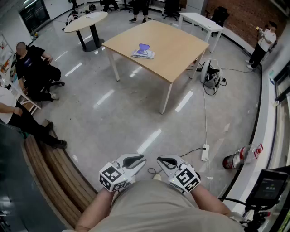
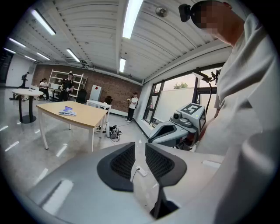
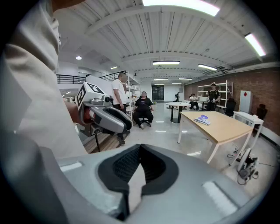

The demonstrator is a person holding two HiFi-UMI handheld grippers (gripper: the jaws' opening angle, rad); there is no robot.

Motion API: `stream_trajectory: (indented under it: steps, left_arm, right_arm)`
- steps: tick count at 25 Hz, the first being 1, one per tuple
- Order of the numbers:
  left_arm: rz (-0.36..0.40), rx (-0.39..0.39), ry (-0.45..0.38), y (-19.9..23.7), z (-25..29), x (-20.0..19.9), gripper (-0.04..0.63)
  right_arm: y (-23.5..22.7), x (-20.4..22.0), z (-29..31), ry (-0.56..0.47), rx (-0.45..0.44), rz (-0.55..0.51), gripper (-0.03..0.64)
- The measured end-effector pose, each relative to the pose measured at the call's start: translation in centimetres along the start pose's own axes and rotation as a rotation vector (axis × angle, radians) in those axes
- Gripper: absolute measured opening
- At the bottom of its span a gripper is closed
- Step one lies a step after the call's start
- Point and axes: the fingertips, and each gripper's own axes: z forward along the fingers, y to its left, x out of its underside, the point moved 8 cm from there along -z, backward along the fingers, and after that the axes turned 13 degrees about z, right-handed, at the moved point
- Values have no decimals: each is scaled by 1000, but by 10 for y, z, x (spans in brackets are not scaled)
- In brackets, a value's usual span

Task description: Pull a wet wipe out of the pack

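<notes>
Shiny grey floor is seen all through a big room, and a brick wall is seen at the far side. A wooden table is set on this floor, well apart from the person by whom the tongs are held. The wet wipe pack is laid flat on that table top, near its middle, and a purple patch is seen on its top side. A round table and a white table are placed farther back. A wooden bench is seen at the left, and seated people are found near it. A white power strip and a red fire extinguisher are laid on the floor at the right. Both tongs are held low, close to the person's body, side by side and far from the pack. The left gripper is held a little open: a thin gap is left between its two jaws, and only the floor is seen through it. The right gripper is pressed together at the tips, and nothing is pinched in it.
</notes>
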Motion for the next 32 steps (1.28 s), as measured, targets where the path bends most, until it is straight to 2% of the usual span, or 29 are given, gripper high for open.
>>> stream_trajectory:
  steps: [7,16,20,24,32]
  left_arm:
    - [27,-20,-25,-9,8,-10,71]
    - [24,-59,-14,-24,14,-14,5]
    - [-10,-64,-30,-29,20,-16,5]
    - [-6,-62,-54,-35,27,-11,5]
    - [12,-51,-14,-55,70,-28,5]
  right_arm:
    - [-5,5,-9,-26,-2,-22,2]
    - [-12,5,-27,-69,-12,-2,2]
    - [-15,8,-35,-72,-19,-13,2]
    - [-15,21,-38,-72,-29,-16,2]
    - [-35,26,-67,-74,-51,6,2]
